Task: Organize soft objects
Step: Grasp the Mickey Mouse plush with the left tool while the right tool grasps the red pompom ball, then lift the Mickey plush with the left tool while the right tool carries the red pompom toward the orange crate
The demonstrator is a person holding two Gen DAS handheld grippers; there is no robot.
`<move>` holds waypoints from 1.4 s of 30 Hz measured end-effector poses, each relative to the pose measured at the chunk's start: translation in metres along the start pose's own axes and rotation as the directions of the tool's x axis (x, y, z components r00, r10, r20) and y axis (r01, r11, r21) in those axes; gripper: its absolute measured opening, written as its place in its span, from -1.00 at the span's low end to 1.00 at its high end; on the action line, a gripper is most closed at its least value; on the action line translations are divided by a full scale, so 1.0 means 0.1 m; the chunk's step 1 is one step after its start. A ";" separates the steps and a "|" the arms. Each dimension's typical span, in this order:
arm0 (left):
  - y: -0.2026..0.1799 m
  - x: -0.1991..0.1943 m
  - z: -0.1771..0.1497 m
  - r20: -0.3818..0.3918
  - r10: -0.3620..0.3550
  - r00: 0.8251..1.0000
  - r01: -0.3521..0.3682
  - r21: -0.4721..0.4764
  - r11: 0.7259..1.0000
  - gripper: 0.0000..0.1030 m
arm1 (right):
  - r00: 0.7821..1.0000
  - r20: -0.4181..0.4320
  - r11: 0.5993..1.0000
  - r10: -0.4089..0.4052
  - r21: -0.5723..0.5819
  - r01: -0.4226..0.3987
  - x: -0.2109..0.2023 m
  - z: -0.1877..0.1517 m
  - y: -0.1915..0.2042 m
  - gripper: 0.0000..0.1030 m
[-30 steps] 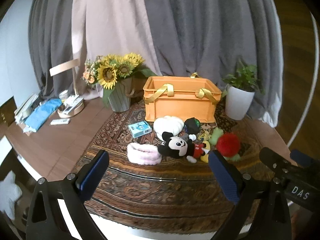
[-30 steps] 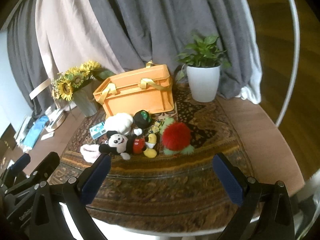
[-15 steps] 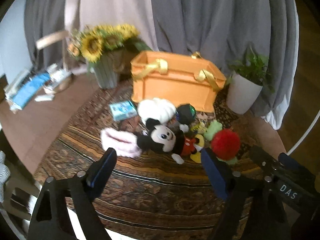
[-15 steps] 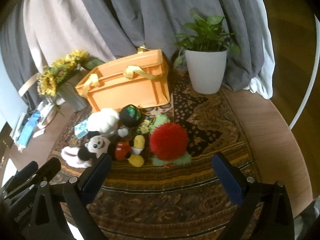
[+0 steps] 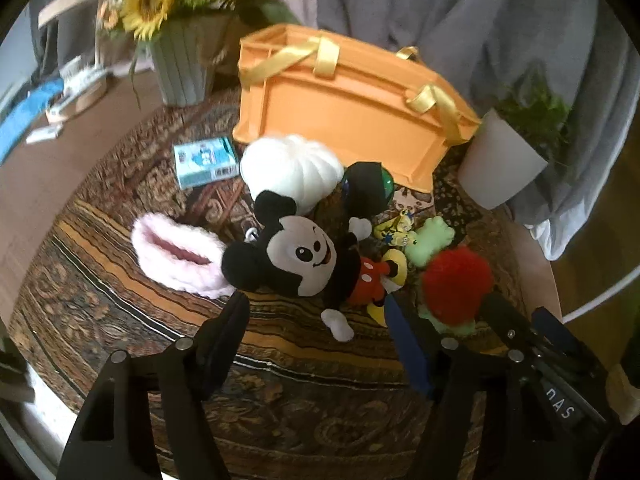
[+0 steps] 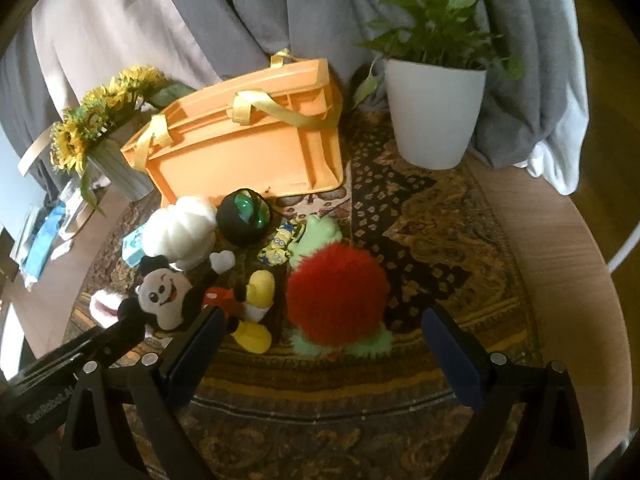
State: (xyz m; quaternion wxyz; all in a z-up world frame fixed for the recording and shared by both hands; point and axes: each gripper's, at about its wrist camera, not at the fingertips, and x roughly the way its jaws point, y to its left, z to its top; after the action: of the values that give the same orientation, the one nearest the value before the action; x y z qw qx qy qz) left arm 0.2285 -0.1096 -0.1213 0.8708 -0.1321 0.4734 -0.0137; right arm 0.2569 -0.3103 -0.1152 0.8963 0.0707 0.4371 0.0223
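Your left claw (image 5: 316, 316), jaws just closing but empty, hangs over the black-eared mouse plush toy (image 5: 296, 256), and your right claw (image 6: 324, 336) gapes wide over the fluffy red ball toy (image 6: 336, 296).

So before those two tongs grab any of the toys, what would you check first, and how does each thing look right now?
1. Left tongs lined up with mouse doll: ok; they have just been closing, nothing between them.
2. Right tongs open around red fluffy toy: ok, not touching.
3. Orange crate open on top: ok.
4. Room inside crate: cannot tell.
5. Tongs clear of each other: ok, though close.
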 end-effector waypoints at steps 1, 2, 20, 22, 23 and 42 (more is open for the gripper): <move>-0.01 0.05 0.01 -0.010 0.000 1.000 0.000 -0.007 1.000 0.34 | 1.000 -0.002 1.000 -0.002 -0.006 0.002 0.04 0.02 0.00 0.93; -0.01 0.11 0.03 -0.018 0.005 1.000 -0.005 -0.014 1.000 0.32 | 1.000 -0.010 1.000 -0.007 -0.012 0.007 0.09 0.04 0.00 0.92; 0.02 0.67 0.19 -0.035 0.045 0.998 -0.048 -0.103 0.994 0.29 | 0.994 -0.109 1.000 0.000 -0.021 -0.002 0.68 0.09 -0.09 0.75; 0.03 0.70 0.22 -0.036 0.055 0.998 -0.059 -0.115 0.992 0.35 | 0.994 -0.112 1.000 -0.001 -0.025 -0.002 0.71 0.09 -0.07 0.71; 0.02 0.72 0.23 -0.038 0.058 0.998 -0.062 -0.119 0.991 0.40 | 0.994 -0.113 1.000 -0.001 -0.027 -0.003 0.73 0.09 -0.06 0.69; -0.03 0.82 0.26 -0.001 0.153 0.988 -0.153 -0.053 0.987 0.04 | 0.993 -0.116 1.000 0.003 -0.025 -0.006 0.84 0.04 -0.09 -0.16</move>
State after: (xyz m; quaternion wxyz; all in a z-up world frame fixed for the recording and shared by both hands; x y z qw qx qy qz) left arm 0.2954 -0.1188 -0.1744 0.8663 -0.1182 0.4809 0.0658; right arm 0.3116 -0.3114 -0.1793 0.8703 0.0586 0.4878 0.0339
